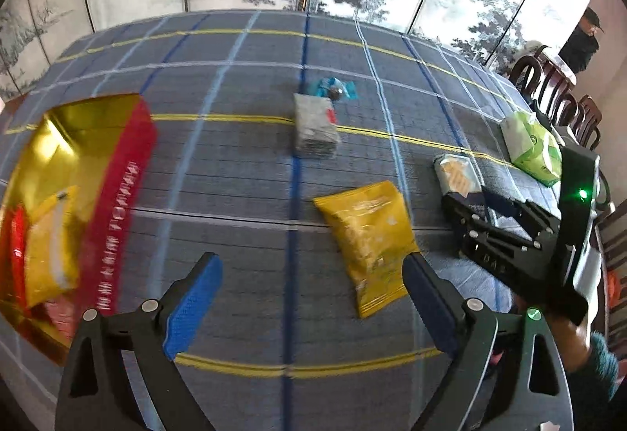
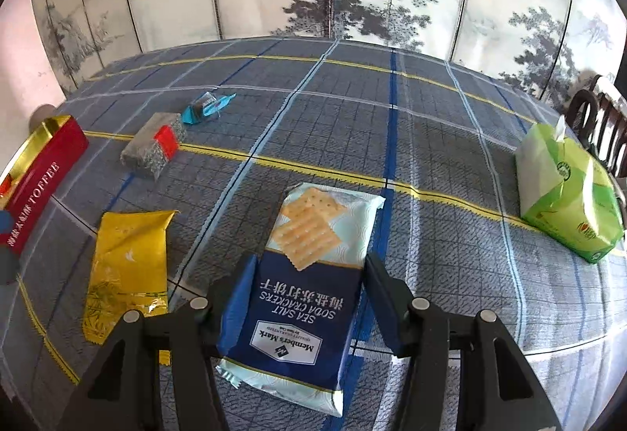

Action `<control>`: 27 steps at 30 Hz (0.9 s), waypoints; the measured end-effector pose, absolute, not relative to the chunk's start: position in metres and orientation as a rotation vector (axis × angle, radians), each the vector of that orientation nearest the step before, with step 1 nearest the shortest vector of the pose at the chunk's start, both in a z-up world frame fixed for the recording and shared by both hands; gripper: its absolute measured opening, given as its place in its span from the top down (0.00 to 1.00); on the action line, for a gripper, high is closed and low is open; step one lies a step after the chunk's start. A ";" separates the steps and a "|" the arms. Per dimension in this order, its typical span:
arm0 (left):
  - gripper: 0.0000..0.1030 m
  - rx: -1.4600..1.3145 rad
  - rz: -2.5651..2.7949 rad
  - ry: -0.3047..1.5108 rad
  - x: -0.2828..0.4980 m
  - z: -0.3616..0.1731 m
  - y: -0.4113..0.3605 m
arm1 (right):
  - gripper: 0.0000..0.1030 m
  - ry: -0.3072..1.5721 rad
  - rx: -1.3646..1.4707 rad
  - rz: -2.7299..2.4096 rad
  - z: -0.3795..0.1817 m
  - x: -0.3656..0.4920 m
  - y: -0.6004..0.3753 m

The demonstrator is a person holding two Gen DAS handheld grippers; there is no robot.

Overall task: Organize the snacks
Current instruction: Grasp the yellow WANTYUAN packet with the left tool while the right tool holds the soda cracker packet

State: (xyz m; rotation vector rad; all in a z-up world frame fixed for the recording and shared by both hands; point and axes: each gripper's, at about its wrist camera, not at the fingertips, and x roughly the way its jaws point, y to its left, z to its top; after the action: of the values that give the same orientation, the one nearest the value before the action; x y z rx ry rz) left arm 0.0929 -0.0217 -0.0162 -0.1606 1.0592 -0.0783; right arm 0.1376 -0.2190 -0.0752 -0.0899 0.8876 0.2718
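At the table's left edge sits the red toffee box, open, its gold lining showing and a yellow packet lying inside. Toward the middle of the plaid tablecloth lies a grey packet with a red patch, and just beyond it, nearer the far edge, a small blue-wrapped sweet. Nearer the front edge a yellow snack bag lies flat. The left gripper hangs over the cloth with its blue-padded fingers spread wide and nothing between them; the right-hand finger overlaps the yellow bag's lower edge in the left wrist view, though contact cannot be told. Right of the yellow bag lies the soda cracker pack. The right gripper straddles its dark blue end, one finger at each long side, close against the wrapper; whether the pads press on it cannot be told. Near the right edge stands a green tissue pack, well apart from the rest.
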 end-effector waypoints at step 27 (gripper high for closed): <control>0.11 -0.183 0.108 1.082 0.125 -0.063 -0.052 | 0.43 0.873 -0.110 0.290 -0.080 0.136 -0.217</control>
State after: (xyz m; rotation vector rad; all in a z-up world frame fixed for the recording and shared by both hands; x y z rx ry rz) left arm 0.1246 -0.0516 -0.0633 -0.1832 1.0816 0.1075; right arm 0.1358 -0.2173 -0.0795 -0.1097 0.8732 0.2901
